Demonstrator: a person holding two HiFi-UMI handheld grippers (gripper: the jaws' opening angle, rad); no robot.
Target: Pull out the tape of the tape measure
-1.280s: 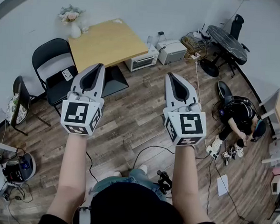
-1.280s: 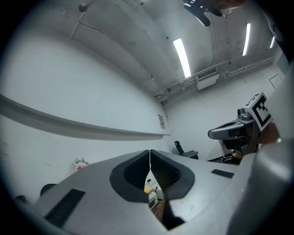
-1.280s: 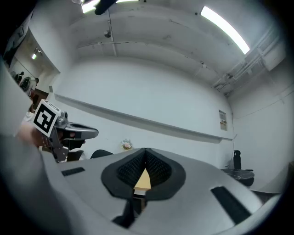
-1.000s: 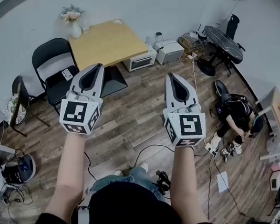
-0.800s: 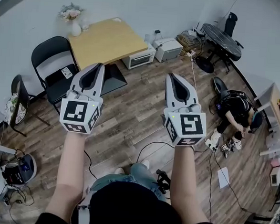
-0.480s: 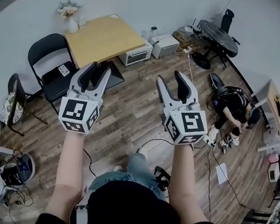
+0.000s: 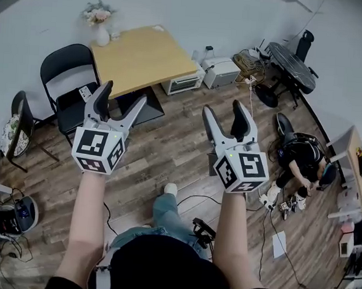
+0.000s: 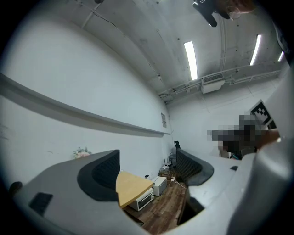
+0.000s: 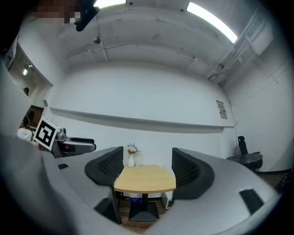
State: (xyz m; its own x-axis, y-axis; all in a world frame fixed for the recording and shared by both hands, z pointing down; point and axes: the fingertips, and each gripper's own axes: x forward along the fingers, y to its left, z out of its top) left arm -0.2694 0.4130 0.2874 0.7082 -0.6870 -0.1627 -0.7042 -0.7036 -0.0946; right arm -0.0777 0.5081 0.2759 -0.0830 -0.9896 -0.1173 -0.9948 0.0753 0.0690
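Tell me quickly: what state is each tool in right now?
Left grey two-jaw tool: jaws opening, nothing between them.
Right grey two-jaw tool: jaws opening, nothing between them.

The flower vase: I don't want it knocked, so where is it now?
In the head view the flower vase stands on the wooden table's far left corner, near the wall, just beyond the black folding chair.

L gripper (image 8: 146,159) jaws opening, nothing btwn them. Wooden table (image 8: 131,186) at 6 o'clock, toaster oven (image 8: 143,199) just beside it. Ceiling light (image 8: 189,59) at 12.
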